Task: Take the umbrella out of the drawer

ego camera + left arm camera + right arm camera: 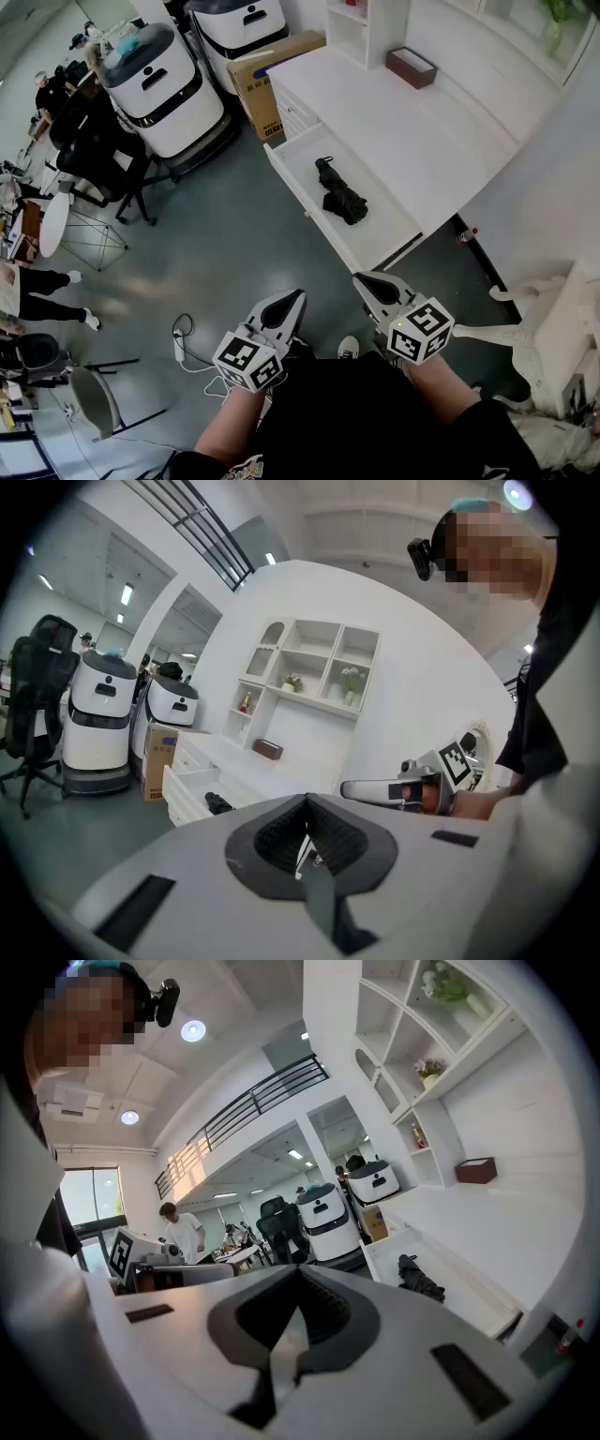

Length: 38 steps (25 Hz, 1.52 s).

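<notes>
Head view: umbrella (339,195); box (258,94) print illegible

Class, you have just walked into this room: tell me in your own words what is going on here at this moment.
A person holds a two-jaw gripper in each hand, close to the body. The left gripper and the right gripper both have their jaws together and hold nothing. Ahead, the white pull-out drawer of a long white cabinet stands open, and a folded black fabric umbrella lies inside it, untouched. Neither gripper is at the drawer yet.
</notes>
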### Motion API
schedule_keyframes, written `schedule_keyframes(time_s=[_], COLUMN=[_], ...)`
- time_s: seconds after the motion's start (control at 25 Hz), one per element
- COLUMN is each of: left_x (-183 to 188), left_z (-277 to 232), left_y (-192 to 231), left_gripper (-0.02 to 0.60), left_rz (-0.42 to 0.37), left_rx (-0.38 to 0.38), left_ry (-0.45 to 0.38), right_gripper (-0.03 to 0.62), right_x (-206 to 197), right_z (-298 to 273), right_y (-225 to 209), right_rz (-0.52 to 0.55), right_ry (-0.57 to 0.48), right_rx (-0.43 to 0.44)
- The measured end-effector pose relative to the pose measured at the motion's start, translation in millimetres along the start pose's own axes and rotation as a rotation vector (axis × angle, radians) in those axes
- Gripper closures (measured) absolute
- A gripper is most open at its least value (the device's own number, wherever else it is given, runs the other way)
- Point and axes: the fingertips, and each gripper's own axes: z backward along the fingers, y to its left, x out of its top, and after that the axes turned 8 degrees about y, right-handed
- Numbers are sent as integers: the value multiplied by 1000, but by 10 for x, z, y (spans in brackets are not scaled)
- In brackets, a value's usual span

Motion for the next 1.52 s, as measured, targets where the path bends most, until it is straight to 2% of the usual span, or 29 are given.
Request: schedule_keyframes(time_s=[1.04, 1.52], left_x=[11, 62], left_z=[-29, 35], left_y=[-3, 113], left_gripper=[577, 577], left_rz=[3, 13], left_rx=[-7, 14], left_ry=[3, 7], right_gripper=[592, 592], right_x=[-3, 29], right_z=[-14, -145], right_y=[-20, 15], right_rz=[-21, -31], right_ry=[1, 11], right_rx=[14, 30])
